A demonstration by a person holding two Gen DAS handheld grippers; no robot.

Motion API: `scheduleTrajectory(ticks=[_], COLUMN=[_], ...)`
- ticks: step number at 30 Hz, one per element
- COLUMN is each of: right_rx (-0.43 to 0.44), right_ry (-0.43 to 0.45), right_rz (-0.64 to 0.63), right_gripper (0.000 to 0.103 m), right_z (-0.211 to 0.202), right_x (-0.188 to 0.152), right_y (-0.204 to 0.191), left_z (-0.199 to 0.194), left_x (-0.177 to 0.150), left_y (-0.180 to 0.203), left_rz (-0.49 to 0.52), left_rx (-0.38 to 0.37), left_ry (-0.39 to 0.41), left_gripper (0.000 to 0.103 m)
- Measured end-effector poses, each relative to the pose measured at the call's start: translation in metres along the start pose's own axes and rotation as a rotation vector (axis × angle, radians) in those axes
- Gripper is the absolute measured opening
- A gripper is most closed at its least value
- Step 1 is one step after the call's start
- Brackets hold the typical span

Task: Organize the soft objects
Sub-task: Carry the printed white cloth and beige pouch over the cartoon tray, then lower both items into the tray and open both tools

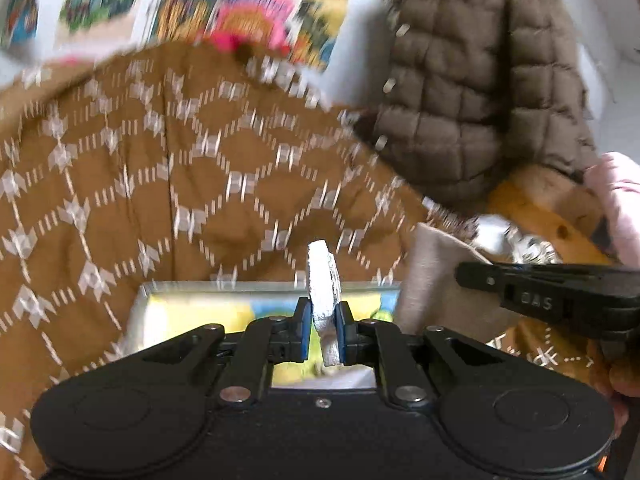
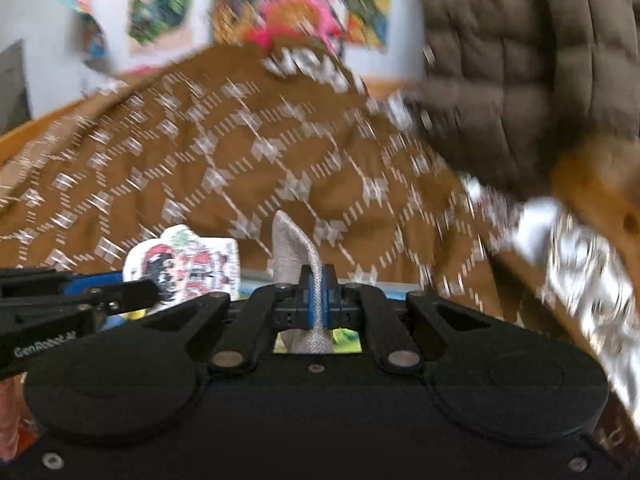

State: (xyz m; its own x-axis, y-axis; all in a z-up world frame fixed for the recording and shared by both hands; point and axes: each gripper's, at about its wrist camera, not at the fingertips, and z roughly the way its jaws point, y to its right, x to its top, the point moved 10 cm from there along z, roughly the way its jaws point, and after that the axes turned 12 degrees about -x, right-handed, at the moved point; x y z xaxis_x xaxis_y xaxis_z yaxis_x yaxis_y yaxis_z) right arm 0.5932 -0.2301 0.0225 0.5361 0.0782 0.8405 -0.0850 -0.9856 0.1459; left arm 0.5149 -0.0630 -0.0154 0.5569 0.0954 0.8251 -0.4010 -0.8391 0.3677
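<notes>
Left gripper (image 1: 323, 322): jaws nearly together, pinching a thick white padded edge (image 1: 322, 280) that stands upright between the blue pads.

Right gripper (image 2: 318, 300): jaws fully closed on a thin fold of grey-beige knit fabric (image 2: 292, 248), which pokes up past the fingertips.

Held item: apparently one soft piece gripped at two edges; a printed cartoon panel (image 2: 192, 264) shows by the left gripper in the right wrist view. What the piece is, I cannot tell.

Beyond the jaws: a brown patterned cover (image 1: 160, 168) spread wide and rumpled; a brown quilted jacket (image 1: 480, 92) lying on its far right; a black-and-white printed cloth (image 2: 580, 272) and a pink garment (image 1: 616, 200) at the right.

Progress, by my judgement: early to middle. One piece is in hand and not yet laid down; the jacket and loose cloths remain unsorted.
</notes>
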Motion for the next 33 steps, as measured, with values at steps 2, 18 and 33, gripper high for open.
scheduleTrajectory(ticks=[2,18,33], right_rx=[-0.014,-0.095,0.008], right_ry=[-0.059,-0.119,-0.008], right_rz=[0.025,-0.004,0.011], right_gripper=[0.000,0.048,0.078], right_z=[0.017,0.018,-0.127], right_x=[-0.017,-0.065,-0.069], right_y=[0.011,0.049,0.053], left_z=[0.013,0.014,-0.096], left_x=[-0.011,-0.049,-0.029], left_y=[-0.007,-0.024,0.063], left_rz=[-0.038,-0.108,-0.001], left_rx=[-0.001,0.137,0.106], left_ry=[-0.034,-0.194,-0.018], left_gripper=[0.013,0.035,0.061])
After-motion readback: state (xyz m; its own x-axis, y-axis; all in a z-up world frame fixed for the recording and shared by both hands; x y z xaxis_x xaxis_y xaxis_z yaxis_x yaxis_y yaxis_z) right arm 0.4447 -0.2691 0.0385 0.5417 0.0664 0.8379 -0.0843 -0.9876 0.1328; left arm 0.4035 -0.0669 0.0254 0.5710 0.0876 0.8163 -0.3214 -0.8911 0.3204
